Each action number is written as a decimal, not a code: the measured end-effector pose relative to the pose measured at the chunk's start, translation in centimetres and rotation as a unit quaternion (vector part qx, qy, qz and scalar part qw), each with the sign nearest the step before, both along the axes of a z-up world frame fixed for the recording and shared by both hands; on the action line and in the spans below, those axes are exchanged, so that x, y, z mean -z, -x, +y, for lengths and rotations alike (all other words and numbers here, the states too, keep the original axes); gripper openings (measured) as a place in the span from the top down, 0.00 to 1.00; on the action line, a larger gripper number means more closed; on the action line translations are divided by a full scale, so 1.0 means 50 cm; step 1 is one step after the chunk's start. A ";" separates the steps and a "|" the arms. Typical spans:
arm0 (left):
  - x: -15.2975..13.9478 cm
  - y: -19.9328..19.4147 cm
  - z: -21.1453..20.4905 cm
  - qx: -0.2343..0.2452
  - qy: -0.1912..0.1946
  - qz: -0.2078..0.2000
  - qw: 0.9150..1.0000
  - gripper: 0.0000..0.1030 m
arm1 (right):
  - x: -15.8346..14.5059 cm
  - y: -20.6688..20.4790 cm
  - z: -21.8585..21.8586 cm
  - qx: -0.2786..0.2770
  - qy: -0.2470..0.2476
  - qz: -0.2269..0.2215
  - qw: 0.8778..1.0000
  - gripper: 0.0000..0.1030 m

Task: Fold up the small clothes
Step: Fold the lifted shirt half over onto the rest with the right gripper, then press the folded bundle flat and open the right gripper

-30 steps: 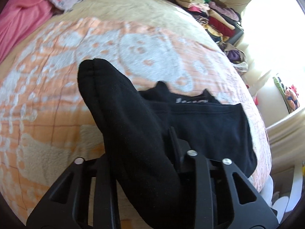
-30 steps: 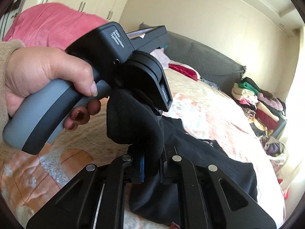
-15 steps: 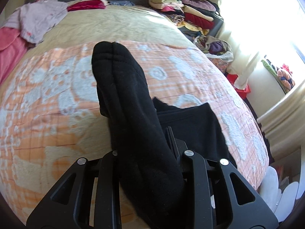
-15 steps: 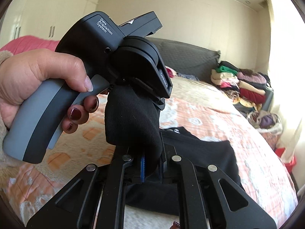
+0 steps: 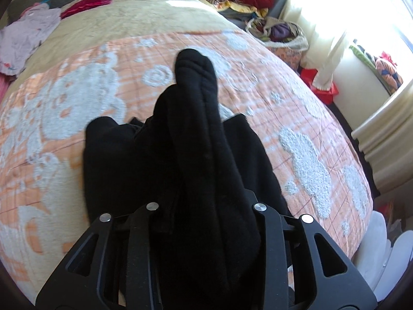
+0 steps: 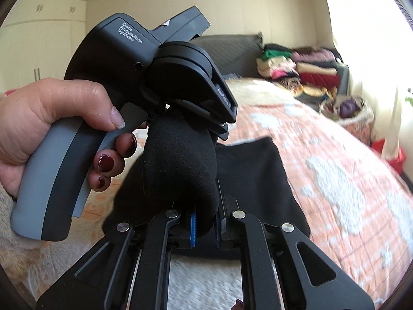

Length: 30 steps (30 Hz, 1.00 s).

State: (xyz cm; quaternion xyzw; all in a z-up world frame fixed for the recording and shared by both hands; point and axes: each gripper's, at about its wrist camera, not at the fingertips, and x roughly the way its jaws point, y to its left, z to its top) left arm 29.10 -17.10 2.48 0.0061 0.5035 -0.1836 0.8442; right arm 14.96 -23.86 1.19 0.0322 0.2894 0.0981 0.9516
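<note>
Two grippers were at work on one black garment (image 5: 201,160), which hung in a thick bunched fold above a bed with an orange-and-white patterned blanket (image 5: 296,118). One hand (image 6: 51,118) showed, and one stack of folded clothes (image 6: 302,69) stood at the far right beyond the bed.

The right wrist view alone showed the left gripper's body from outside, gripped by that hand with dark red nails, and a wardrobe on the far left wall. The left wrist view alone showed loose pink and lilac clothes (image 5: 23,33) at the far left of the bed and a basket of fabric (image 5: 284,33) at the far right.

The left gripper (image 5: 206,222) had the fold filling the space between its fingers; its jaws were opening with the cloth between them. The right gripper (image 6: 206,222) was nearly closed, its blue pads (image 6: 193,228) pinching the lower end of the same fold. The rest of the garment trailed down onto the blanket, near and right of both grippers.
</note>
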 end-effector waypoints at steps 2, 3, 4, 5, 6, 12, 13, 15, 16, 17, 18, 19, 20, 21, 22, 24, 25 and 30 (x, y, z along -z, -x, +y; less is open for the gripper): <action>0.012 0.001 -0.020 0.004 -0.006 0.002 1.000 0.70 | 0.011 -0.002 -0.019 0.005 -0.021 0.012 1.000 0.91; 0.019 -0.002 -0.030 0.007 -0.009 0.005 1.000 0.68 | 0.015 0.001 -0.024 0.006 -0.031 0.017 0.999 0.91; 0.024 -0.004 -0.037 0.009 -0.009 0.007 1.000 0.61 | 0.020 0.003 -0.029 0.008 -0.039 0.022 0.999 0.91; 0.025 -0.005 -0.042 0.011 -0.005 0.008 1.000 0.51 | 0.027 0.002 -0.037 0.011 -0.055 0.030 0.998 0.91; 0.025 -0.005 -0.044 0.017 0.006 0.009 1.000 0.46 | 0.034 0.001 -0.047 0.014 -0.073 0.037 0.997 0.91; -0.014 0.018 0.004 0.018 0.086 -0.010 0.996 0.28 | 0.085 -0.001 -0.115 0.046 -0.194 0.096 0.975 0.83; -0.017 0.024 0.014 0.010 0.081 -0.017 0.996 0.28 | 0.090 0.002 -0.124 0.047 -0.214 0.102 0.970 0.81; -0.016 0.038 0.052 -0.012 0.061 -0.032 0.998 0.28 | 0.092 0.007 -0.139 0.049 -0.249 0.113 0.961 0.78; -0.013 0.045 0.066 -0.018 0.054 -0.036 0.998 0.28 | 0.087 0.009 -0.141 0.046 -0.257 0.116 0.958 0.75; -0.009 0.052 0.079 -0.023 0.046 -0.041 0.998 0.28 | 0.078 0.011 -0.140 0.046 -0.256 0.115 0.959 0.74; -0.002 0.059 0.090 -0.028 0.033 -0.044 0.998 0.28 | 0.068 0.011 -0.141 0.047 -0.256 0.112 0.959 0.68; 0.007 0.070 0.100 -0.032 0.018 -0.046 0.998 0.28 | 0.059 0.005 -0.145 0.045 -0.260 0.111 0.958 0.56; 0.015 0.081 0.108 -0.034 0.006 -0.050 0.998 0.28 | 0.051 0.000 -0.150 0.040 -0.272 0.108 0.955 0.51; 0.022 0.088 0.115 -0.036 -0.004 -0.051 0.998 0.28 | 0.046 0.000 -0.155 0.039 -0.283 0.103 0.953 0.43; 0.028 0.090 0.119 -0.035 -0.007 -0.049 0.998 0.28 | 0.040 -0.002 -0.157 0.041 -0.289 0.099 0.951 0.42; 0.036 0.097 0.126 -0.035 -0.006 -0.048 0.998 0.28 | 0.033 -0.010 -0.166 0.055 -0.285 0.097 0.952 0.49; 0.040 0.101 0.129 -0.033 -0.006 -0.046 0.998 0.28 | 0.037 -0.003 -0.171 0.065 -0.278 0.101 0.953 0.76; 0.042 0.119 0.137 -0.028 0.009 -0.044 0.999 0.28 | 0.068 -0.003 -0.185 0.109 -0.222 0.137 0.959 0.78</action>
